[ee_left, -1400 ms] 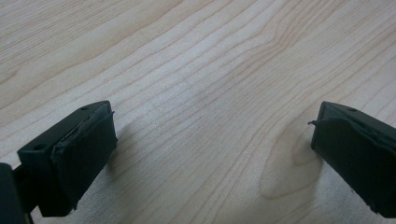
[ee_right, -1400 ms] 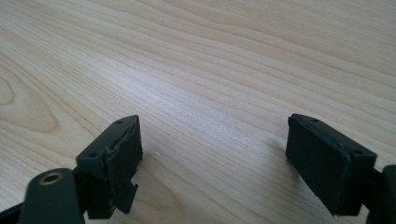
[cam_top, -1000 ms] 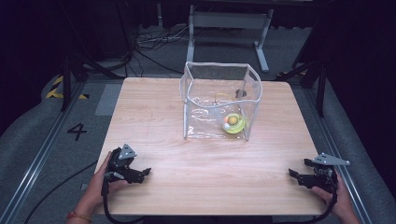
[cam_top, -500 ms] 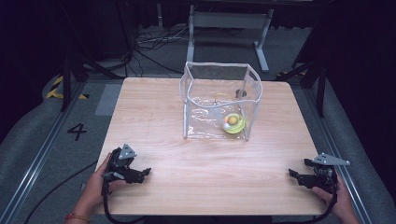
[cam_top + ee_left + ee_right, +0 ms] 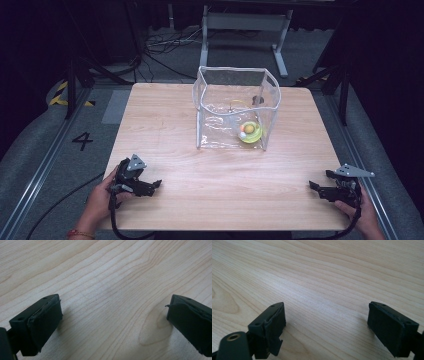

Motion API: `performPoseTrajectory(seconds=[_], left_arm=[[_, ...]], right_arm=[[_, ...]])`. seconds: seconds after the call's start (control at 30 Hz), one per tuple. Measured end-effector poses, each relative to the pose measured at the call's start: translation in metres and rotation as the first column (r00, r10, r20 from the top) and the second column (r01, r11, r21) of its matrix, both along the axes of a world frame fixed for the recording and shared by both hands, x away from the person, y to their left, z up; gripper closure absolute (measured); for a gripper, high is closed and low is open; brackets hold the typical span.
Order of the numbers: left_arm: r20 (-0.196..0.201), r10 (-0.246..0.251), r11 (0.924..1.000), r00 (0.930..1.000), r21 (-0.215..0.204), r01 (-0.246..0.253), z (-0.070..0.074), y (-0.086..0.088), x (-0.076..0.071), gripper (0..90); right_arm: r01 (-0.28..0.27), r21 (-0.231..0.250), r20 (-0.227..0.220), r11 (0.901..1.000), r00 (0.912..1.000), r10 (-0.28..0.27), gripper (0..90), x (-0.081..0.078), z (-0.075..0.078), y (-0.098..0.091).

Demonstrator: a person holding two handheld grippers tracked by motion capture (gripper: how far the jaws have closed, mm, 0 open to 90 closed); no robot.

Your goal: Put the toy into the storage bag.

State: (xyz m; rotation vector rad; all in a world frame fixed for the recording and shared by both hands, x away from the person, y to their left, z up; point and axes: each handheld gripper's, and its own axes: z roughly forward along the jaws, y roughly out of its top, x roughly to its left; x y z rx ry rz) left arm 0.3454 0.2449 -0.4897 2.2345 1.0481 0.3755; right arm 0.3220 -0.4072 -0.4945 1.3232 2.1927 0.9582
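Both hand-held grippers, left (image 5: 150, 187) and right (image 5: 320, 191), rest jaws apart on the pale wooden counter (image 5: 165, 115), well short of the clear soft-walled plastic bin (image 5: 216, 125). Its thin walls could buckle or slide under a careless reach toward the yellow-green round toy (image 5: 249, 132) inside.

Left gripper (image 5: 150, 186) and right gripper (image 5: 320, 189), each held in a hand, jaws spread wide and pointing inward toward each other; both appear to rest low.
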Motion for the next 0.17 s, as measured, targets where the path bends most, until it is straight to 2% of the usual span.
performPoseTrajectory(seconds=[0.17], left_arm=[[0.000,0.001,1.0000,1.0000,0.000,-0.001,0.0000,-0.0001,-0.0001,0.3]], right_arm=[[0.001,0.000,-0.001,1.0000,1.0000,-0.001,14.9,0.0000,0.0000,0.0000]])
